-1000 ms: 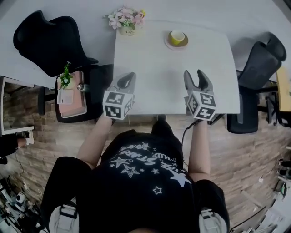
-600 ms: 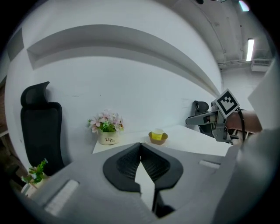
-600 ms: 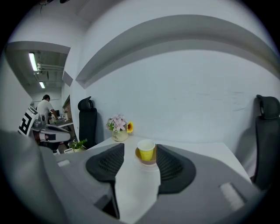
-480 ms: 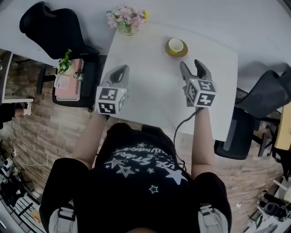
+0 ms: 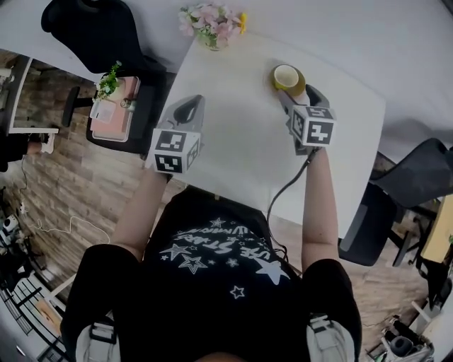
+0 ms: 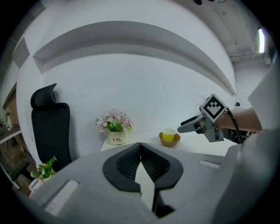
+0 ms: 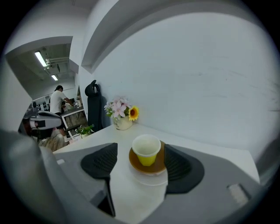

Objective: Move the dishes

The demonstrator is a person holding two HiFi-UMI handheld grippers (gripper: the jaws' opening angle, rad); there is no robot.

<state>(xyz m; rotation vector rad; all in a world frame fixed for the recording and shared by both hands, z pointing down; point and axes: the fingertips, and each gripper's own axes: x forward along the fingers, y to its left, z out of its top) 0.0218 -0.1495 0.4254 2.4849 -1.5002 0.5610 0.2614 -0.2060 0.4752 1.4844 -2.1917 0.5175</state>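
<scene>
A white pot of pink flowers with one yellow bloom sits at the far left corner of the white rectangular table, well apart from the dishes and not in the way. A black high-backed office chair stands beyond that corner, another dark chair stands off the table's right side, and a low stand holding a pink tray and a small green plant is just beside the left edge. The yellow cup stands upright on the brown round saucer near the table's far edge, close to the white wall. From the dishes to the near edge the tabletop is one broad bare stretch. The right gripper reaches over that far part; its jaws have just been opening and stand wide, cup and saucer between them, with the pads not pressing on either. The left gripper hangs over the table's left side – jaws closed tip to tip on themselves.
</scene>
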